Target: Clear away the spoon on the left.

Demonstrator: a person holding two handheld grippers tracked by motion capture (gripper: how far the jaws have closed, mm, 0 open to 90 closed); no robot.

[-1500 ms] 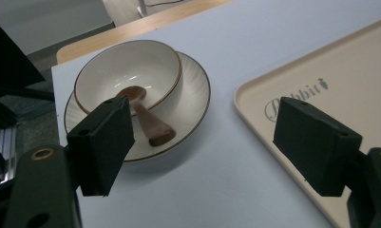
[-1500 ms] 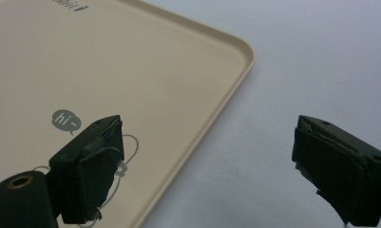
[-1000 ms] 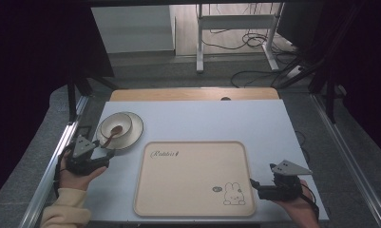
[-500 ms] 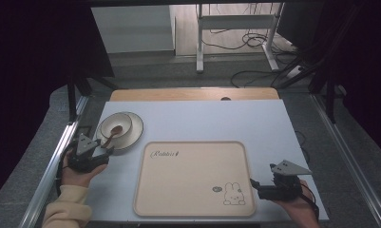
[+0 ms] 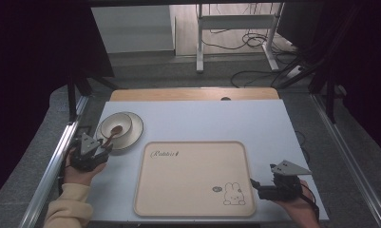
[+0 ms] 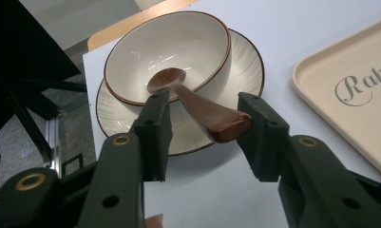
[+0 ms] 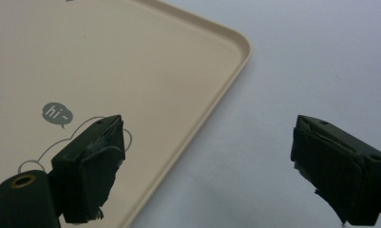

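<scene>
A cream bowl (image 5: 116,124) stands on a ribbed cream plate (image 5: 133,135) at the table's left. In the bowl rests a brown spoon (image 5: 113,132), its handle sticking out over the rim toward me. My left gripper (image 5: 102,148) sits at the plate's near edge. In the left gripper view the spoon (image 6: 197,107) handle lies between the jaws of that gripper (image 6: 204,102). They have just been closing, and a gap remains at the left jaw. My right gripper (image 5: 254,185) rests open at the beige tray's (image 5: 193,178) near right corner.
The tray (image 7: 131,71) carries a printed rabbit and script lettering and nothing else. A metal rail (image 5: 55,161) runs along the table's left side close to my left hand. White tabletop (image 5: 216,118) stretches behind the tray.
The left gripper's jaws have narrowed around the spoon handle, with the hand barely shifting. The right gripper has stayed where it was.
</scene>
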